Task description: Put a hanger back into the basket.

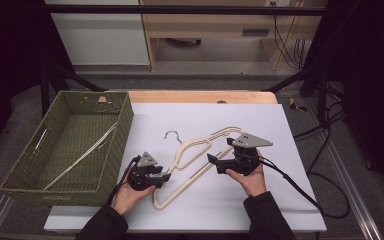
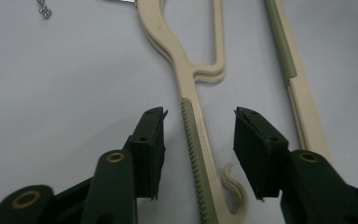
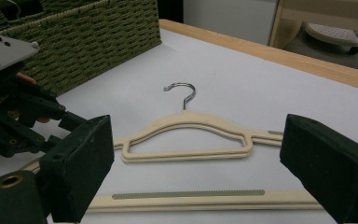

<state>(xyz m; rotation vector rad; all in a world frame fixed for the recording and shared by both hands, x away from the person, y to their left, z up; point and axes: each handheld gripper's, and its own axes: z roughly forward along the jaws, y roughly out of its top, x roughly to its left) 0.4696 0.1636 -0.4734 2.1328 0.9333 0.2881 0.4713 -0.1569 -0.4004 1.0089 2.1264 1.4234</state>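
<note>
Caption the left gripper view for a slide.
Left gripper jaws straddle a cream hanger's ribbed arm without touching it.

The left gripper [image 2: 198,154] points its two black jaws down at a white table surface [image 2: 65,79]. Between them, untouched by either pad, runs one arm of a cream plastic clothes hanger [image 2: 189,81] with a ribbed grey-green grip strip [image 2: 196,154] and a small hooked end.
</note>
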